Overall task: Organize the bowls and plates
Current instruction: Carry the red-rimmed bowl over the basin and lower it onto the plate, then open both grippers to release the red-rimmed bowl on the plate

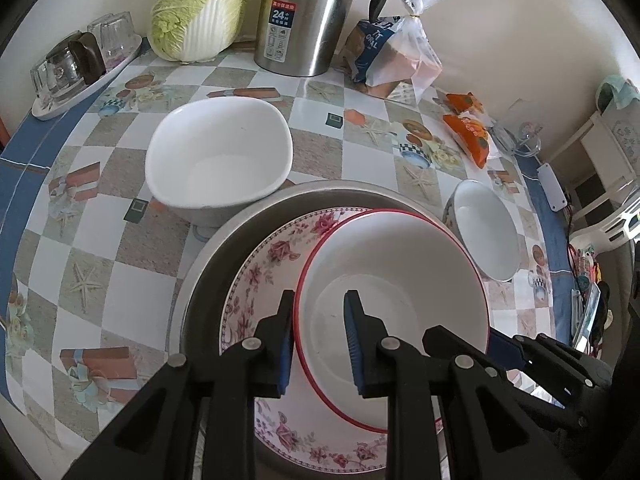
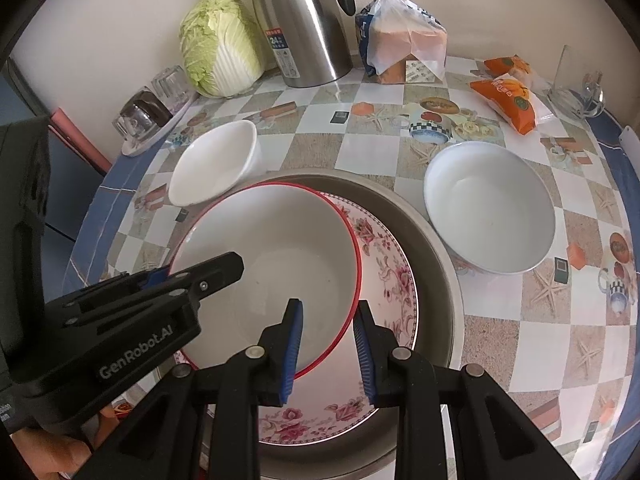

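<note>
Together, the left gripper (image 1: pixel 318 340) and right gripper (image 2: pixel 328 348), jaws apart, each straddle the rim of the red-rimmed bowl (image 2: pixel 272 264) lying on the floral plate (image 2: pixel 384 276).

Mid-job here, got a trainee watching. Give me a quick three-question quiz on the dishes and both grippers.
1. True or false: the red-rimmed bowl sits over the floral plate.
2. Which grippers straddle that bowl's rim? A) left gripper only B) right gripper only C) both
3. How many plain white bowls stand apart on the table?

Key: 1 true; 2 C; 3 two: square white bowl, round white bowl.
</note>
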A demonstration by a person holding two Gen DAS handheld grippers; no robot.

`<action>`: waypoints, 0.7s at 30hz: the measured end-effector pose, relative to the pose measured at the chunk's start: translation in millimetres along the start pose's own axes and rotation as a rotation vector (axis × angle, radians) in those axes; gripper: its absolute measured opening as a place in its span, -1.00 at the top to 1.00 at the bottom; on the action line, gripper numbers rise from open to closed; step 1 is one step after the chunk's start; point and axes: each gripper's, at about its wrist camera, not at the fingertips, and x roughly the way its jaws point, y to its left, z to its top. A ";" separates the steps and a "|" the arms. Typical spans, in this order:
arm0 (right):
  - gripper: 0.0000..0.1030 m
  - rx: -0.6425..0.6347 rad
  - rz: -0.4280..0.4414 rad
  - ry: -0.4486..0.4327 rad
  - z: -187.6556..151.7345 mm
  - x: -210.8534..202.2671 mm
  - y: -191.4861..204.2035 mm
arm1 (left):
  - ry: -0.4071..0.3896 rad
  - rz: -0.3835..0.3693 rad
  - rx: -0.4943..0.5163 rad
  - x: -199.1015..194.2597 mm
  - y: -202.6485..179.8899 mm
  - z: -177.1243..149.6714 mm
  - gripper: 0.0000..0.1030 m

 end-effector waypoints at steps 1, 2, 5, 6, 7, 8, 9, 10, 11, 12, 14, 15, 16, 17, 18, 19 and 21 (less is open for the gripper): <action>0.45 -0.002 0.000 0.002 -0.1 -0.1 0.2 | 0.001 -0.003 0.002 -0.2 0.1 -0.5 0.55; 0.45 -0.002 0.001 0.004 -0.1 -0.2 -0.5 | 0.002 -0.006 0.004 -0.6 0.0 -1.0 0.55; 0.45 -0.007 0.004 0.009 -0.7 -0.7 -0.7 | 0.004 -0.011 0.006 -1.0 0.6 -1.6 0.55; 0.45 -0.007 0.006 0.011 -0.7 -0.7 -1.1 | 0.005 -0.013 0.005 -1.2 1.1 -2.1 0.55; 0.45 -0.007 0.008 0.013 -0.8 -0.9 -1.0 | 0.006 -0.015 0.003 -1.4 1.3 -2.5 0.55; 0.45 -0.007 0.009 0.014 -0.8 -0.9 -1.3 | 0.006 -0.017 0.003 -1.4 1.7 -2.4 0.55; 0.45 -0.008 0.010 0.015 -0.8 -0.8 -1.4 | 0.006 -0.019 0.003 -1.3 2.2 -2.3 0.55; 0.45 -0.008 0.011 0.015 -0.9 -0.9 -1.4 | 0.006 -0.020 0.004 -1.3 2.2 -2.5 0.55; 0.45 -0.008 0.012 0.016 -0.9 -0.7 -1.7 | 0.007 -0.021 0.004 -1.4 2.4 -2.7 0.55; 0.45 -0.007 0.013 0.017 -0.9 -0.6 -1.8 | 0.007 -0.024 0.004 -1.4 3.1 -2.7 0.55; 0.45 -0.008 0.016 0.019 -0.7 -0.4 -1.6 | 0.013 -0.029 -0.001 -0.5 4.4 -2.7 0.54; 0.44 -0.009 0.020 0.021 -0.6 -0.2 -1.4 | 0.017 -0.032 -0.003 0.5 4.8 -2.7 0.50; 0.42 -0.011 0.019 0.021 -0.7 -0.2 -1.3 | 0.025 -0.033 -0.003 2.3 5.0 -3.0 0.50; 0.42 -0.011 0.018 0.021 -1.0 -0.2 -1.1 | 0.031 -0.033 -0.002 3.5 4.9 -3.4 0.50; 0.42 -0.011 0.020 0.022 -1.1 -0.3 -1.1 | 0.036 -0.034 -0.002 4.7 5.1 -3.7 0.50; 0.41 -0.009 0.024 0.023 -0.9 -0.5 -1.5 | 0.040 -0.036 -0.002 5.2 5.3 -3.8 0.50; 0.41 -0.004 0.029 0.025 -0.9 -0.7 -2.2 | 0.038 -0.037 -0.003 4.6 5.3 -4.0 0.50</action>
